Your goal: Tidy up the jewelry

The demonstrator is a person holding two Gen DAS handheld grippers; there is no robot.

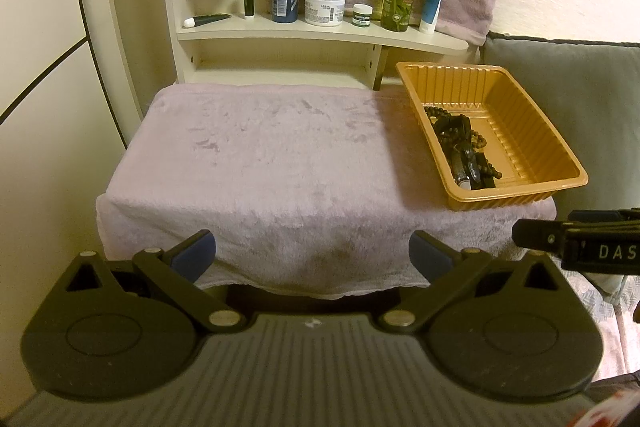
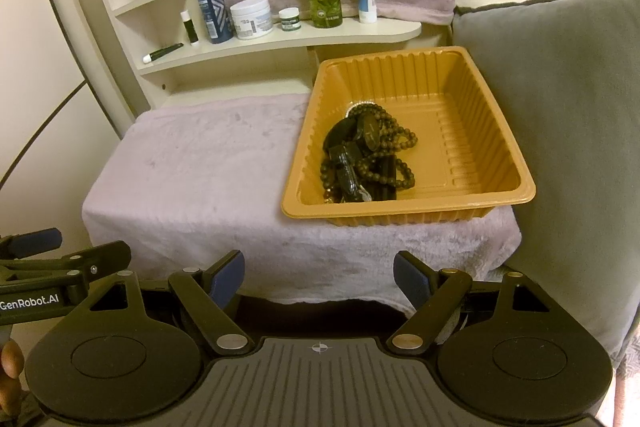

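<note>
An orange ribbed plastic tray sits at the right end of a towel-covered table. A tangle of jewelry lies in its left part: brown bead strands, dark watches and straps. My left gripper is open and empty, held back in front of the table's near edge. My right gripper is open and empty, also before the near edge, below the tray. Each gripper shows at the side of the other's view.
A cream shelf behind the table carries bottles, jars and tubes, with a towel hung behind. A grey cushion stands right of the tray. A curved white frame stands at the left.
</note>
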